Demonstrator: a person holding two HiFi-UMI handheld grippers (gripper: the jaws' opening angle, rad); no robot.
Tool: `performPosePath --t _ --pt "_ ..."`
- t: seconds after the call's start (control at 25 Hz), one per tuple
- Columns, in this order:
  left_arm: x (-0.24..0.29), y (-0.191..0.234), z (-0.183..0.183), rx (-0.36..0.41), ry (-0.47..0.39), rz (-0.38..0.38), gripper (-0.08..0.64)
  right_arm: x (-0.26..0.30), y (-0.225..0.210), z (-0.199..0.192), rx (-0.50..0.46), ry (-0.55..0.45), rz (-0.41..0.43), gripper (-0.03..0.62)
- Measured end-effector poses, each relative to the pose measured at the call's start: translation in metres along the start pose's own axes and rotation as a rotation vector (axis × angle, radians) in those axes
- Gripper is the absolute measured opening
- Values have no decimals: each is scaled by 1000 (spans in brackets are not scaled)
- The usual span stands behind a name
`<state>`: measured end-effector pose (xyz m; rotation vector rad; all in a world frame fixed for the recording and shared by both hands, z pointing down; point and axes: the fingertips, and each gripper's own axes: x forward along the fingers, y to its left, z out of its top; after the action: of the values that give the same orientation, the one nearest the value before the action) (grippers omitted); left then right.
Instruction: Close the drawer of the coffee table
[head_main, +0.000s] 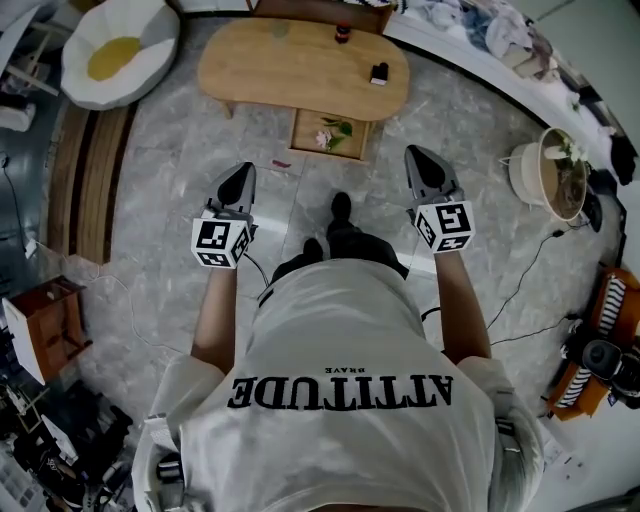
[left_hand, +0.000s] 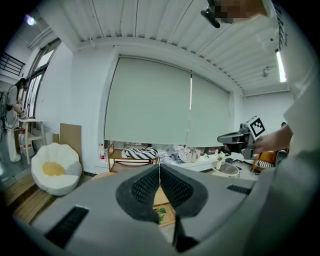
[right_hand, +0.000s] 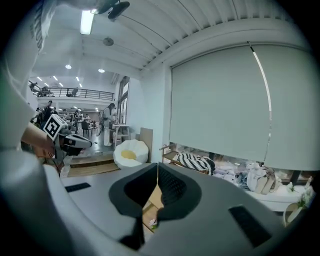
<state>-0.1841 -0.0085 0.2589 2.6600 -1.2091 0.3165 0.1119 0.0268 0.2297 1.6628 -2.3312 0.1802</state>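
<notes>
**Drawer Open at the Table Front, Both Grippers Shut**

Nearest, a white shirt (head_main: 350, 400) and a dark shoe (head_main: 341, 208) are seen from above. The person stands on the floor (head_main: 170, 140) short of the table (head_main: 300, 65). The left gripper (head_main: 240, 178) and right gripper (head_main: 422, 160) are held out level toward the table and stop well short of it. In each gripper's own view the jaws are pressed together, with nothing between them.

The floor is laid in grey marbled tiles. Thin cables (head_main: 520, 290) trail across it to the right of the table. A small wooden box (head_main: 50, 320) is set far to the table's near left.

The drawer (head_main: 306, 133) is pulled out from the table's near edge, between the lines of the two grippers. It stands open, and a flower sprig (head_main: 335, 132) lies inside. The table top is pale wood with rounded ends. A small dark object (head_main: 379, 73) and a red-capped bottle (head_main: 342, 33) are set on it.

To the table's left, a white egg-shaped seat (head_main: 120, 50) with a yellow centre is placed beside wooden steps (head_main: 90, 180). To its right, a potted plant (head_main: 560, 175) is seen. Behind the table, a low wooden shelf (left_hand: 132, 160) holds a striped cushion (left_hand: 140, 152), and heaped clothes (left_hand: 185, 154) lie on a white ledge. Above these, a pale blind (left_hand: 165, 100) covers the wall under a ribbed white ceiling (left_hand: 150, 25).
</notes>
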Motion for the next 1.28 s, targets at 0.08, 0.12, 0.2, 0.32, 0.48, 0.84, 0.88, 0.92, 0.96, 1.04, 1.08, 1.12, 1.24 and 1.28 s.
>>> performPosePath --t 0.08,0.12,0.2,0.32,0.48,0.84,0.88,0.92,0.96,1.04,1.08,1.12,1.24,1.28 --pt "13 -1 2 -2 3 10 21 10 -11 -3 1 8 13 20" --pt "20 -1 3 0 4 15 21 15 -17 -6 4 12 18 20" --pt "34 0 6 16 13 29 21 25 -30 -9 10 21 28 20" --pt "56 1 13 75 23 69 21 42 -50 -14 17 32 45 20" --pt "80 4 22 71 18 113 21 67 -71 -21 22 45 74 20" --pt "130 1 12 37 67 128 21 114 -104 -42 52 65 125 20" --pt "136 1 11 45 74 129 21 117 -107 -46 55 71 130 20" --pt "141 0 9 50 79 128 21 120 -109 -50 57 77 135 20" --pt "145 0 8 51 84 128 21 122 -110 -55 58 84 141 20" --pt "151 0 4 63 102 127 21 125 -109 -65 61 103 153 20" --pt "154 0 2 75 114 125 21 126 -108 -69 63 112 157 20" --pt "157 1 1 87 123 123 21 128 -108 -73 65 120 159 20" --pt "165 4 1 98 132 109 21 135 -106 -80 75 136 158 20" --pt "167 6 0 97 133 106 21 137 -105 -81 77 140 157 20"
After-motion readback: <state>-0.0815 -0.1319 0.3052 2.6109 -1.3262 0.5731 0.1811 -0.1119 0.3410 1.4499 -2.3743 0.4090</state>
